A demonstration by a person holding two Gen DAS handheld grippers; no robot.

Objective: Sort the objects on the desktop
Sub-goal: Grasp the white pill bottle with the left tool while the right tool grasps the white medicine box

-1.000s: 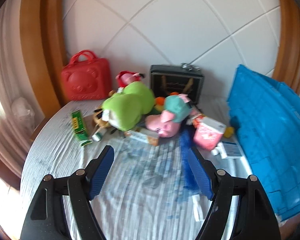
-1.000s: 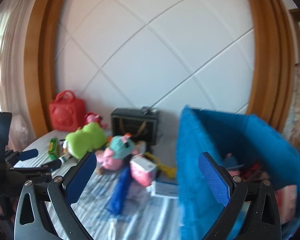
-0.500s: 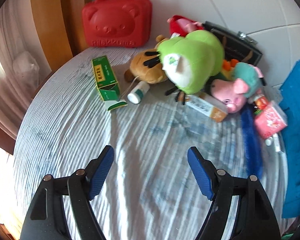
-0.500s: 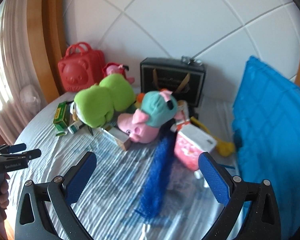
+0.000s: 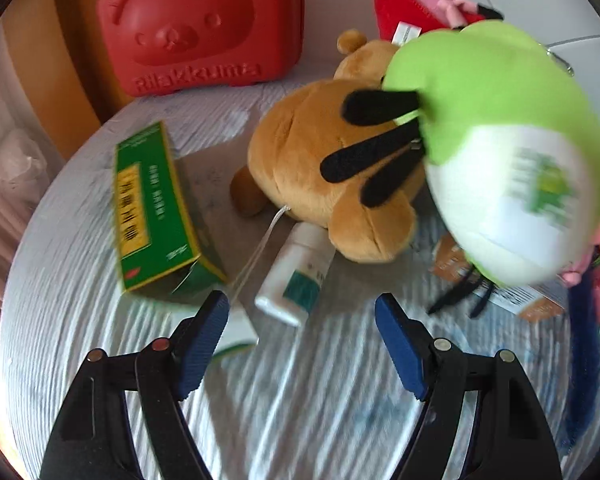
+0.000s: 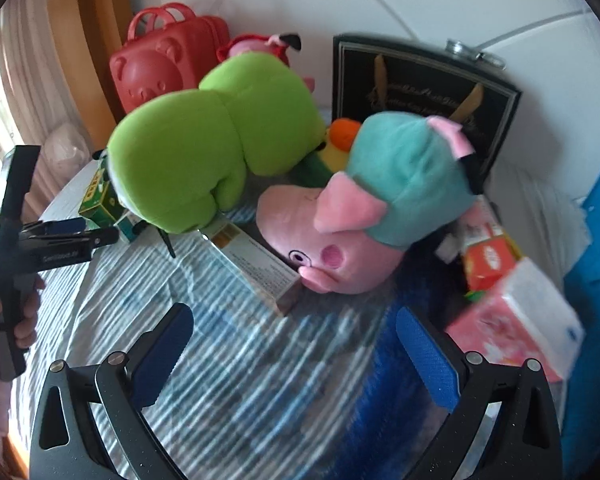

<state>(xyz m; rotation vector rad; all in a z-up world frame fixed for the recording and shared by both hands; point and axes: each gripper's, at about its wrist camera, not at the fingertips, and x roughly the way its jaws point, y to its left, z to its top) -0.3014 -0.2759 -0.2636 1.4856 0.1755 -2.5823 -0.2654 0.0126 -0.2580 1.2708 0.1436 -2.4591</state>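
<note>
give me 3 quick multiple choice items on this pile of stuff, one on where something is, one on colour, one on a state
1. Where does the white bottle lie?
A. inside the red case
B. on the cloth beside the green box
C. on top of the pink pig

2. What colour is the pig's hat?
A. teal
B. yellow
C. black

3. How are the left tongs?
A. shut on the bottle
B. shut on the brown plush
C. open, holding nothing

Answers:
1 B: the bottle rests on the striped cloth next to the green box.
2 A: the hat on the pig is teal with pink ears.
3 C: both blue pads stand wide apart above bare cloth.
</note>
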